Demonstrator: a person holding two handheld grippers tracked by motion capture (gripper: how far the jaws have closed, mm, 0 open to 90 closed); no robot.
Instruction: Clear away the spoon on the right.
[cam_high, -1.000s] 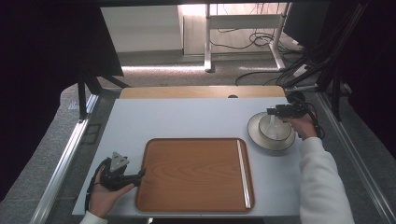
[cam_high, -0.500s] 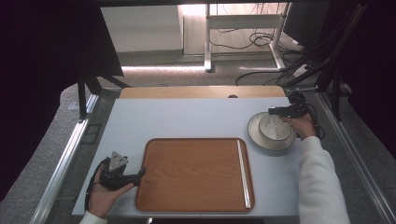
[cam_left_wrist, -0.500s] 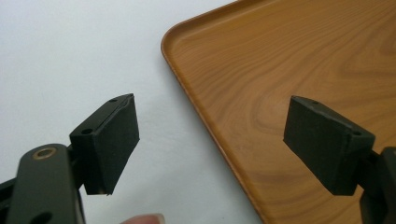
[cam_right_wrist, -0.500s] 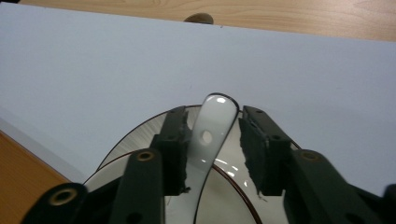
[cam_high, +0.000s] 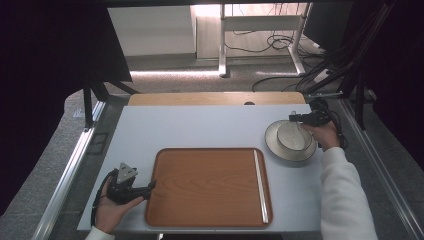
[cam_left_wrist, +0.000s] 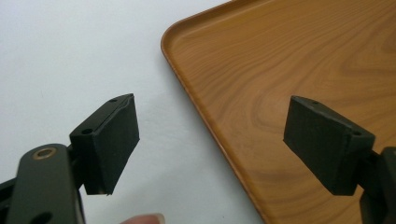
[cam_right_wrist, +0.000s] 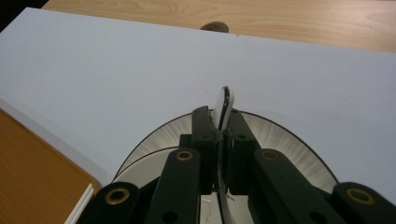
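Since your right gripper (cam_right_wrist: 219, 140) is clamped on the bowl (cam_high: 292, 136) rim, the tray (cam_high: 210, 185) lies left of it; left gripper (cam_left_wrist: 210, 149) gapes empty astride the tray's edge.

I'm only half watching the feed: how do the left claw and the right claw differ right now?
The left claw is wide open with nothing between its pads; the right claw is shut on a bowl's thin rim. The left claw sits at the wooden tray's near left corner; the right claw is over the bowl on its plate, at the table's far right. Both are hand-held, with black jaws.
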